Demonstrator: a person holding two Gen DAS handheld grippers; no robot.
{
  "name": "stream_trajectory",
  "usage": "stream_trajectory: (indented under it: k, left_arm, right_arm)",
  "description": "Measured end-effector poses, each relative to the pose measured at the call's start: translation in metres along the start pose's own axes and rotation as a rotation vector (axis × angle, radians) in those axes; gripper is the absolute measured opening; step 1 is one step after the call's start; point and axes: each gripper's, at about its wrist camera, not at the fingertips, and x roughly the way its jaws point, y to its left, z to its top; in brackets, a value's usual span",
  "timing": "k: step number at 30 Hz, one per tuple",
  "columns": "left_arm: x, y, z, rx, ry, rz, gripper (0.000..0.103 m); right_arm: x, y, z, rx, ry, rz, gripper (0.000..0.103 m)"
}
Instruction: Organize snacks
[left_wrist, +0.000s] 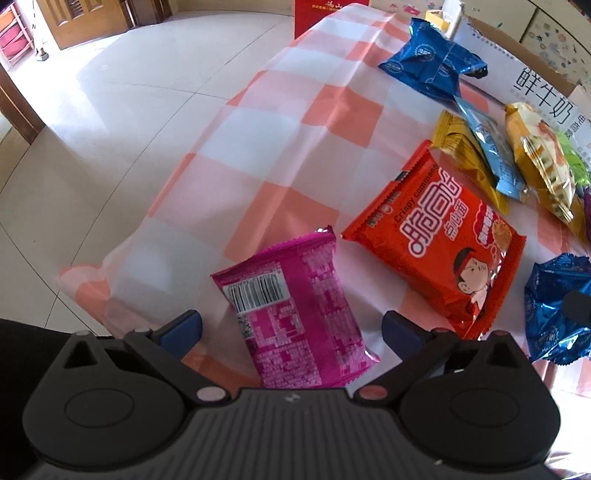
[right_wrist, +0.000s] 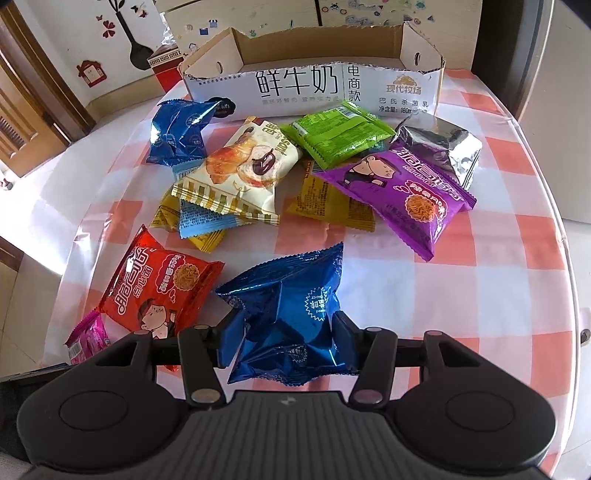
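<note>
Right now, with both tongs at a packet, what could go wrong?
1. The right tongs pinch the crinkled blue foil packet by its puffy body; it may slip or burst.
2. The open left tongs straddle the pink foil packet, which lies near the checked tablecloth's edge; a nudge might push it off.

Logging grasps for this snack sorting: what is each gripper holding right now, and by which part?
The right gripper pinches a blue foil snack packet across its lower sides. The left gripper holds nothing; it stands open astride the pink snack packet.
</note>
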Motion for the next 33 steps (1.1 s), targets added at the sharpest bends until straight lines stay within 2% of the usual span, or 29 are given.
stream_trajectory:
  k: [3, 5, 7, 10, 13, 14, 16, 17, 19, 20, 25, 33]
  left_arm:
    - [0.001, -0.001, 0.0, -0.001, -0.008, 0.001, 0.103]
    - [-0.001, 0.001, -0.002, 0.002, -0.007, -0.001, 0.103]
    - [-0.001, 0.002, -0.003, 0.007, -0.007, -0.004, 0.103]
    - [-0.002, 0.003, -0.006, 0.021, -0.019, -0.011, 0.102]
    - [-0.005, 0.003, -0.008, 0.03, -0.035, -0.018, 0.095]
    - [-0.008, 0.002, -0.009, 0.043, -0.047, -0.017, 0.088]
    - [-0.015, -0.002, -0.011, 0.084, -0.08, -0.005, 0.076]
    - [-0.017, -0.003, -0.011, 0.095, -0.087, -0.016, 0.065]
    - [-0.019, -0.002, -0.011, 0.094, -0.087, -0.031, 0.058]
    - [-0.02, -0.002, -0.011, 0.104, -0.092, -0.033, 0.054]
    - [-0.025, -0.003, -0.014, 0.116, -0.111, -0.048, 0.051]
    - [-0.048, 0.003, -0.011, 0.088, -0.174, -0.124, 0.046]
  right_arm:
    - [0.001, 0.001, 0.0, 0.0, 0.006, 0.0, 0.06]
    - [0.002, 0.0, 0.0, 0.005, 0.012, 0.006, 0.064]
    - [0.002, -0.001, 0.0, 0.013, 0.015, 0.01, 0.072]
    - [0.002, -0.002, 0.0, 0.021, 0.017, 0.012, 0.075]
    - [0.005, -0.002, 0.0, 0.026, 0.032, 0.017, 0.077]
    - [0.006, -0.001, 0.0, 0.021, 0.033, 0.013, 0.077]
    - [0.007, 0.001, -0.001, 0.007, 0.033, 0.001, 0.076]
    - [0.008, 0.002, -0.001, 0.0, 0.034, -0.008, 0.075]
    - [0.01, 0.003, -0.003, -0.015, 0.044, -0.01, 0.067]
    - [0.009, 0.004, -0.003, -0.021, 0.043, -0.008, 0.066]
    - [0.006, 0.005, -0.003, -0.044, 0.028, -0.002, 0.06]
    - [-0.005, 0.009, -0.002, -0.067, -0.02, 0.041, 0.059]
